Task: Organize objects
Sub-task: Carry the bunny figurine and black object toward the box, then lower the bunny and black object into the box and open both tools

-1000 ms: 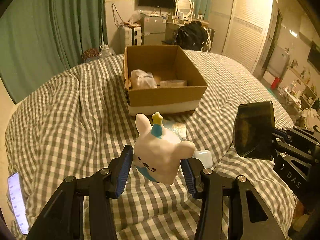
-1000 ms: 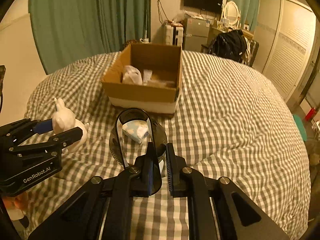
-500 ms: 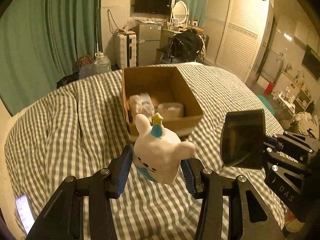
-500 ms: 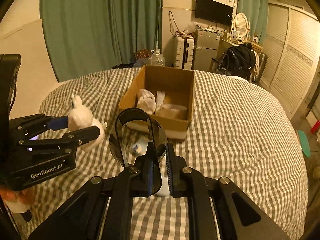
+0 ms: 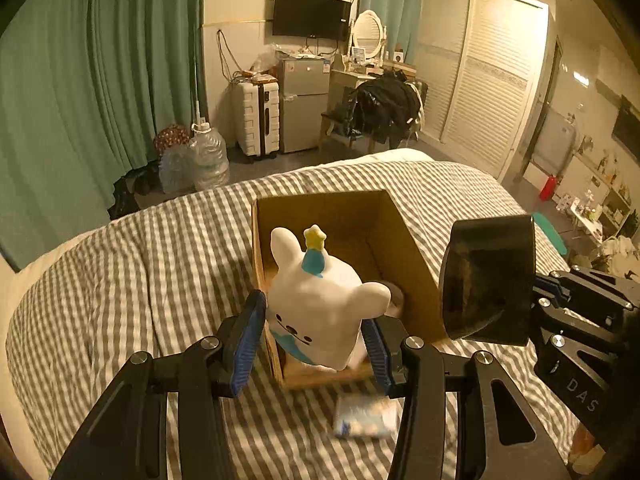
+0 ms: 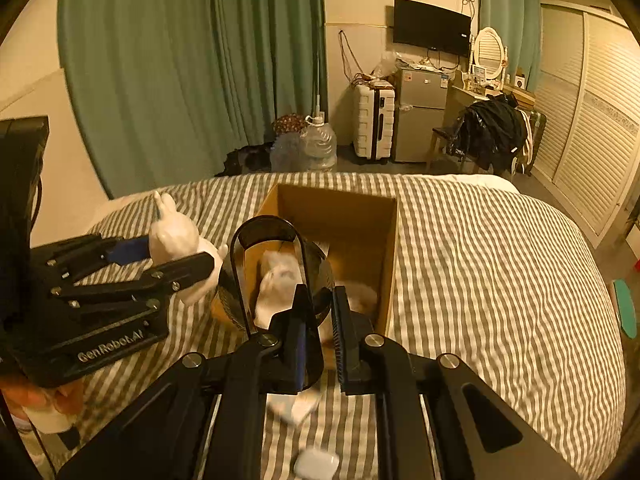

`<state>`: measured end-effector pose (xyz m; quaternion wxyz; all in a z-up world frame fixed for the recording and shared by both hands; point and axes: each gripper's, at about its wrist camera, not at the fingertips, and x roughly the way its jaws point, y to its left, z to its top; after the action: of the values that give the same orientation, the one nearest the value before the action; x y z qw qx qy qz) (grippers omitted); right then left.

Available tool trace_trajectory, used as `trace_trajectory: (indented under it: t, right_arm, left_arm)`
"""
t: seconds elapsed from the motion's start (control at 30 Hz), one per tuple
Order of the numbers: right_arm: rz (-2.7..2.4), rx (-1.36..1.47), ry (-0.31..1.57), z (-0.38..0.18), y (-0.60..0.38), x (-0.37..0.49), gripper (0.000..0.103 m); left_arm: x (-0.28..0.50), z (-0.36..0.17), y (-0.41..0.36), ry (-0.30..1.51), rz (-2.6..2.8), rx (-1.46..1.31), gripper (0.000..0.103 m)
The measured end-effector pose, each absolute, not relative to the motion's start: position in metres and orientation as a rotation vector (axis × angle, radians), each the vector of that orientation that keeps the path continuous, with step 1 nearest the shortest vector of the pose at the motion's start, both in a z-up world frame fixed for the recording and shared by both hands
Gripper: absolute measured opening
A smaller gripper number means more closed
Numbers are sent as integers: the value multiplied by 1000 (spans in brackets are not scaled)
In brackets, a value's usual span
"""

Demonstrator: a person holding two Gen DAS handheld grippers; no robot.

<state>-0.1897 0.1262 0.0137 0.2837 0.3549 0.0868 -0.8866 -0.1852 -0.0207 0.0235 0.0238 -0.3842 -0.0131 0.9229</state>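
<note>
While clamping bunny figurine (image 5: 320, 312) in left gripper (image 5: 316, 344), gripping dark glass jug (image 6: 276, 276) in right gripper (image 6: 320, 332), above cardboard box (image 5: 404, 248) mid-bed (image 5: 160, 264).

Counts, both views:
- 2 grippers: left (image 5: 316, 334), right (image 6: 320, 324).
- 1 bunny (image 5: 320, 300), white.
- 1 cup (image 5: 486, 276), dark, see-through.
- 1 box (image 5: 404, 248), cardboard.
- At least 1 white bundle (image 6: 276, 276) inside the box, seen through the cup; the rest is too blurred to count.
- 1 packet (image 5: 366, 416) on the bed (image 5: 160, 264).
- 1 white case (image 6: 316, 465) on the bed.
- 2 water jugs (image 5: 210, 156).
- 1 suitcase (image 5: 256, 118), 1 fridge (image 5: 304, 104), 1 TV (image 5: 312, 16), 1 mirror (image 5: 368, 32).
</note>
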Motion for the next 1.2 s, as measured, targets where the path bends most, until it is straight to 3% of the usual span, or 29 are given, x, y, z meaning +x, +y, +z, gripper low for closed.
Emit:
trace_trajectory:
  t: [0.27, 0.5, 1.03, 1.2]
  right_arm:
    - [-2401, 982, 216, -3, 103, -267, 11]
    - [-2419, 1046, 225, -33, 94, -318, 11]
    - [-2361, 1156, 140, -83, 83, -370, 11]
    - [-2370, 1164, 190, -86, 75, -375, 11]
  left_arm:
    - [-253, -6, -24, -58, 2831, -1239, 49]
    - [-289, -35, -21, 40, 2838, -1227, 49]
    - [-326, -75, -4, 130, 2799, -1257, 49]
    - [-329, -73, -5, 124, 2802, -1267, 49]
